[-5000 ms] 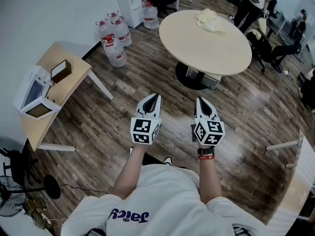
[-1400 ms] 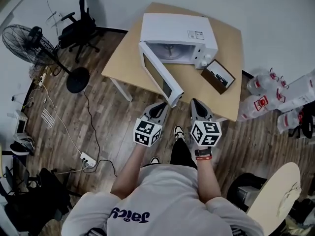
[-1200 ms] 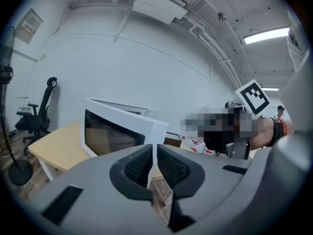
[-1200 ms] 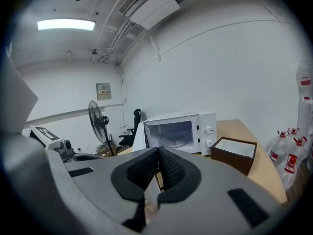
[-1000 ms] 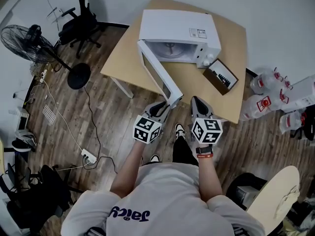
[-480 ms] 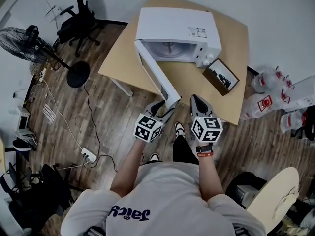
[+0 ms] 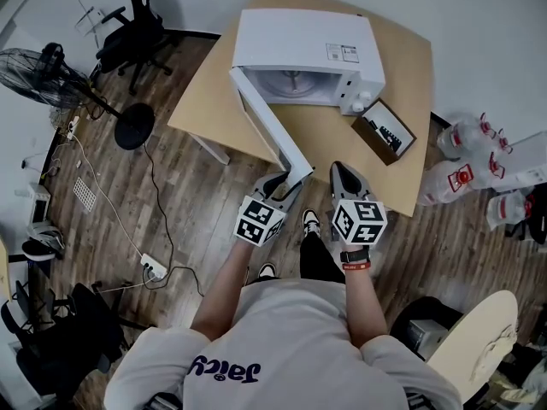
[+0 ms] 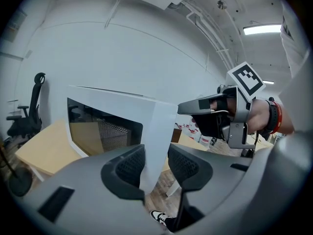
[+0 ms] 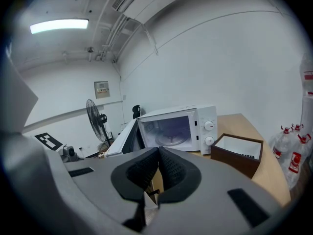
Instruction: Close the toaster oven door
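1. Dark wood-plank floor (image 7: 197, 195) is running under the whole scene. A black standing fan (image 7: 43, 62) is sitting at far left, and clear plastic water bottles (image 7: 466, 173) are clustering at right.
2. Light tan wooden worktop (image 7: 342, 156) is standing against the pale wall.
3. White box-shaped toaster oven (image 7: 299, 37) is sitting on the worktop's far part. Its cavity is gaping open, with a round glass plate showing inside and two white knobs on its right side.
4. The oven's white door with a dark window (image 7: 265, 126), hinged at the oven's left, is hanging wide open. It is swinging out toward the person, with its free edge ending about at the worktop's near edge.
5. Dark brown open-topped box (image 7: 385, 131) is lying on the worktop just right of the oven, near the knobs.
6. Left gripper (image 7: 286, 182) is sitting at the door's free edge. Its fingers (image 8: 124, 168) have just been closing. The door's edge is standing between them and filling the gap at the tips, and the pads are looking pressed to both faces.
7. Right gripper (image 7: 344, 173) is hovering just right of the door's end at the worktop's near edge, apart from the door. Its fingers (image 9: 142, 173) are meeting pad to pad, with nothing between them.
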### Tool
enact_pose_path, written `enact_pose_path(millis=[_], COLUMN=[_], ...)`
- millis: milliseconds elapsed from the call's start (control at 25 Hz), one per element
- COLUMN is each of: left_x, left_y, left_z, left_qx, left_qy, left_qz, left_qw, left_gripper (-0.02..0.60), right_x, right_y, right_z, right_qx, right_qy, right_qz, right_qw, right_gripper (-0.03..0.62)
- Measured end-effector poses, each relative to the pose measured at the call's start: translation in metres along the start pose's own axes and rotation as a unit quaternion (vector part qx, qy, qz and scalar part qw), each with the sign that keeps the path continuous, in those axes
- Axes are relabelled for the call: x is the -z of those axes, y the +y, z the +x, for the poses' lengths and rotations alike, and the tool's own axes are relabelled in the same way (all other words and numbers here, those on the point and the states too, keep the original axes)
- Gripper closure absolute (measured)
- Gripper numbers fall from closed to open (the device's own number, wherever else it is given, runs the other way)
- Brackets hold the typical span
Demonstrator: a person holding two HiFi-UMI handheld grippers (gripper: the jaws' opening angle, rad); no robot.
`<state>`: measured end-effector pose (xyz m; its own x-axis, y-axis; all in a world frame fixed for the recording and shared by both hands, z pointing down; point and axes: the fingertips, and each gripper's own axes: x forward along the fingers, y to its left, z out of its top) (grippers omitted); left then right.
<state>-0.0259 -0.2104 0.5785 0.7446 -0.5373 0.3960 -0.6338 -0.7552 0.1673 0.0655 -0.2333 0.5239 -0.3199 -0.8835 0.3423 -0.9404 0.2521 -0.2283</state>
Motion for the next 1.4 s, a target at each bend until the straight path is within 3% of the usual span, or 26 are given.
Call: enact_pose_path(millis=[440,1400], left_x=[-0.004,-0.028], left_y=[-0.002,-0.014], left_z=[0.011,0.072], left_qx=[-0.009,-0.018], left_qy=[0.007,0.028], left_qz=[0.002,0.013], left_qw=[0.9999,0.9994], left_gripper=[0.420,0.431], right_x=[-0.001,-0.028], right_y=[-0.003,-0.059], right_z=[0.002,0.006], right_qx=[-0.003,0.008], right_qy=[-0.003,-0.016], right_qz=[0.001,0.014], right_qw=[1.000,1.000], right_gripper=[0.583,0.583])
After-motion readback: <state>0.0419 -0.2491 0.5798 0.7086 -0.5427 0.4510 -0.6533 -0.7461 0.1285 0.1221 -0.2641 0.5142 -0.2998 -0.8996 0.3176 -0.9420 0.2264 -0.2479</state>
